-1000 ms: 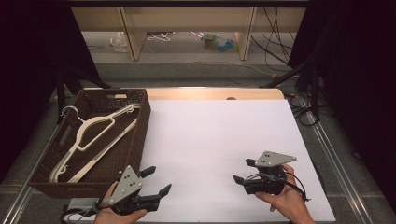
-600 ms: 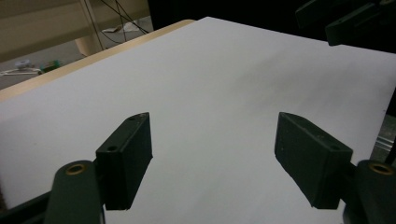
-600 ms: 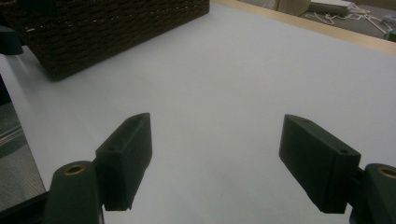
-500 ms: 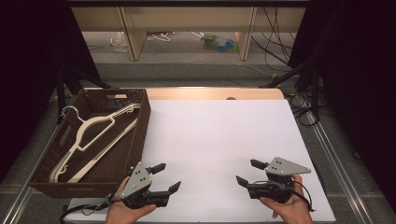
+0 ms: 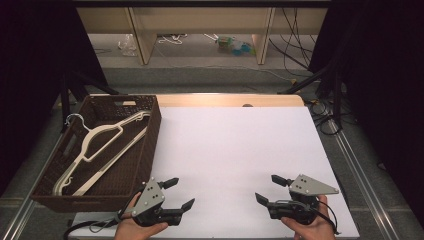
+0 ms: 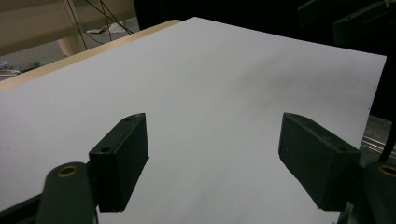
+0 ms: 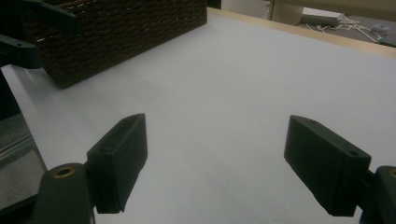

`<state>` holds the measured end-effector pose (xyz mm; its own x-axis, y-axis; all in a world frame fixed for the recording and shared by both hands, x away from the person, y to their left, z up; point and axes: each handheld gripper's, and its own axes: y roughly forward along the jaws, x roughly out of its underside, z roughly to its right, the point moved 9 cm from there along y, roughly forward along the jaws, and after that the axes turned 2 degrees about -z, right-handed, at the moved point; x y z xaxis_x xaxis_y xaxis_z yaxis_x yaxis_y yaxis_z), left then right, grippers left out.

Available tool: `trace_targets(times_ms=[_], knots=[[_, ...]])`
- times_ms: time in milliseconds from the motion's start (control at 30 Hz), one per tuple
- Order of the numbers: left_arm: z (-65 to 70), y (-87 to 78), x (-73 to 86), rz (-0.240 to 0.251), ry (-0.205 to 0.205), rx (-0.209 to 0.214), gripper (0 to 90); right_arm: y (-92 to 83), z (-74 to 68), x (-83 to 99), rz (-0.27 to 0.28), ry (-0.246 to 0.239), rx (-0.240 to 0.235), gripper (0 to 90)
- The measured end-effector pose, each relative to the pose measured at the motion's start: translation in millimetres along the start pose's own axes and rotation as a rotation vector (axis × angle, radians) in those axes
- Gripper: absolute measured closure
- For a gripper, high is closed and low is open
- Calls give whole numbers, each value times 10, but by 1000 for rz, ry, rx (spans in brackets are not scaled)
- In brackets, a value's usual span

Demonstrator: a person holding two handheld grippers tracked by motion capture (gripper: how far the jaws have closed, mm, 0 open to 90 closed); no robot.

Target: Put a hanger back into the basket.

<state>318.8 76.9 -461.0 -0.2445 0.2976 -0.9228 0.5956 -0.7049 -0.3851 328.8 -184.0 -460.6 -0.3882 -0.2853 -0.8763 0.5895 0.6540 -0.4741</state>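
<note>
My left gripper [image 5: 180, 193] hovers low over the white table sheet [image 5: 230, 145] at the near left, just beside the basket's front corner. Its jaws are open, have just been opening further, and hold nothing; the left gripper view shows bare sheet between the left gripper's [image 6: 212, 154] jaws. My right gripper [image 5: 268, 189] sits at the near right, pointing left toward the other. It is open too, its jaws have just been widening, and nothing lies between them in the right gripper view [image 7: 215, 158].
A brown woven basket [image 5: 150, 130] stands along the table's left side, holding cream plastic hangers [image 5: 100, 145]. Its wall [image 7: 116, 32] appears far off in the right gripper view. Past the table's far wooden edge [image 5: 225, 100] are a lower floor with cables and dark stands.
The right gripper has shifted a little toward the near right corner. Both pairs of jaws stand slightly wider than before. The left hand has barely moved.
</note>
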Motion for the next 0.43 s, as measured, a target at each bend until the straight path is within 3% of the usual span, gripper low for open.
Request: trace_targets(times_ms=[133,233,333,367,400,433], knots=[[-42,-27,-12,13,-14,-12,239,9,5,22,-16,-5,0,227],[-49,-30,-11,20,-70,5,235,7,0,15,-12,-8,1,227],[-50,-33,-11,42,-78,13,239,10,3,21,-14,-5,-2,227],[-40,-27,-4,45,-116,31,245,9,6,23,-16,-3,1,227],[-46,-18,14,31,-126,26,242,13,11,26,-16,-6,3,227],[-70,-20,25,21,-67,-8,236,15,12,27,-17,-7,3,226]])
